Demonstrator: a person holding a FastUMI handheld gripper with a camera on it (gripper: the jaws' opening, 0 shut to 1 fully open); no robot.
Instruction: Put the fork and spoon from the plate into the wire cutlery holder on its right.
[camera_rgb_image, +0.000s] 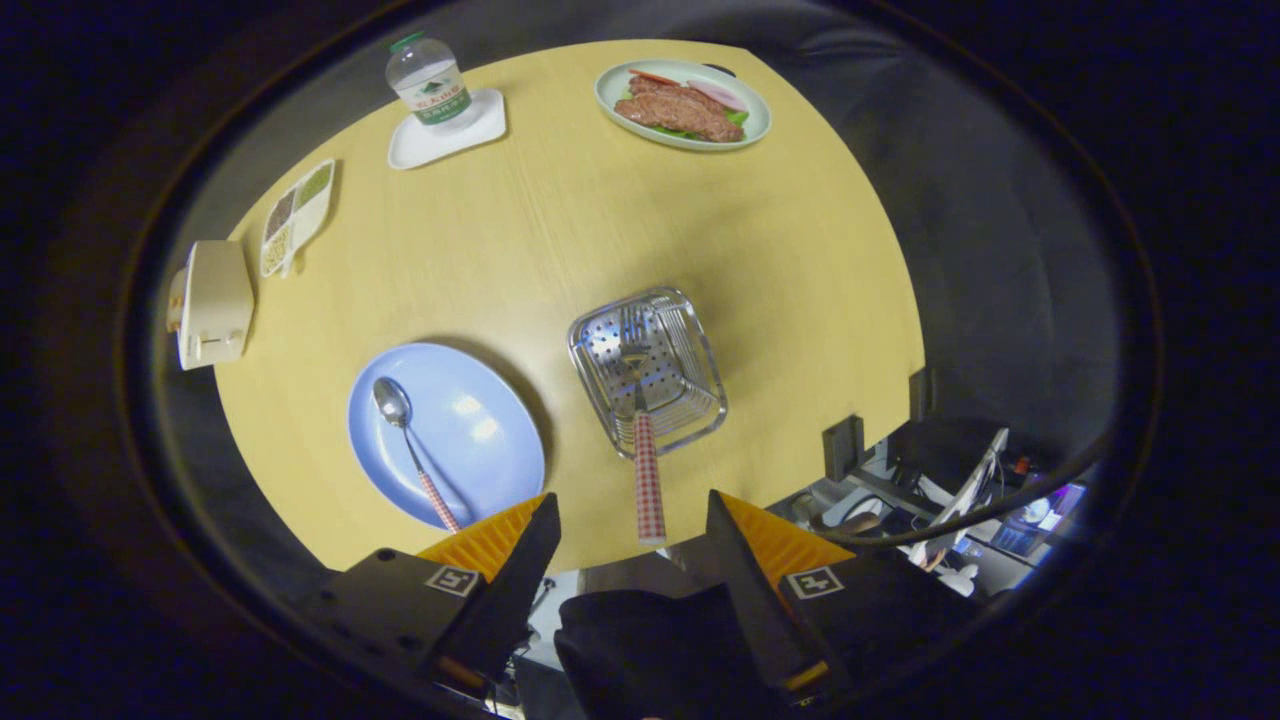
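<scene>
a: how does the gripper (632, 525) stand?
b: its fingers are spread apart, gripping nothing.
a: and just ahead?
b: the fork with a red-checked handle (647, 470) stands in the silver wire cutlery holder (700, 385).
a: the matching checked-handled spoon (408, 435)?
b: it lies on the round pale-blue plate (480, 430), left of the holder, on the yellow wooden table (560, 220).

A steel fork with a red-checked handle (648, 470) is seen standing in the square wire cutlery holder (648, 371), while the matching spoon (411, 436) is laid on the round pale-blue plate (446, 432) beside it.
</scene>
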